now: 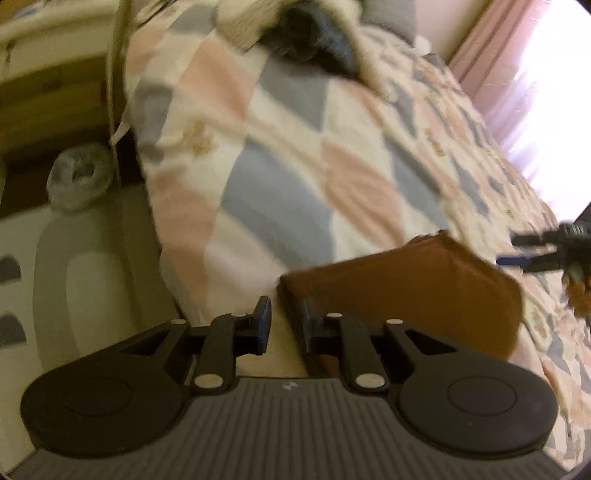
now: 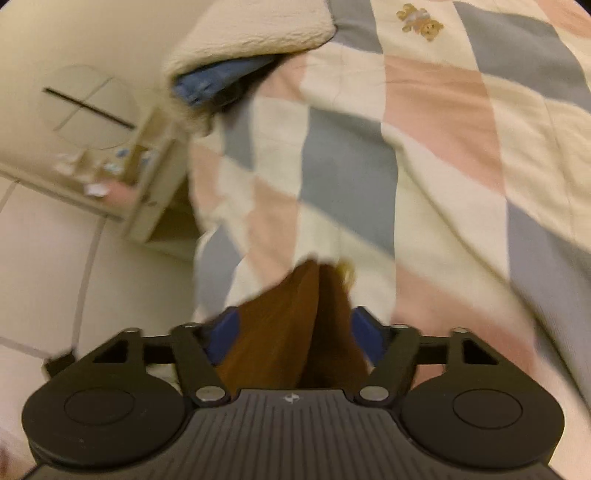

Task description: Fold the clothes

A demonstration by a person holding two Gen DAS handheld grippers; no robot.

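A folded brown garment [image 1: 406, 291] lies on the patchwork quilt [image 1: 280, 155] near the bed's edge. My left gripper [image 1: 286, 325] is open by a narrow gap at the garment's left edge; quilt shows between the fingers and the right finger touches the brown cloth. My right gripper [image 1: 517, 251] comes in from the right, above the garment's far end. In the right wrist view its fingers [image 2: 225, 332] are spread wide, and the brown garment [image 2: 295, 325] rises in a ridge between them, filling the gap of the right gripper [image 2: 295, 330].
A cream blanket over dark clothes [image 1: 306, 33] is heaped at the bed's head. A wooden nightstand [image 1: 48, 99] and a wrapped round object [image 1: 79, 177] are left of the bed. Pink curtains [image 1: 491, 62] hang beyond it. A small white shelf [image 2: 147, 192] stands on the tiled floor [image 2: 48, 258].
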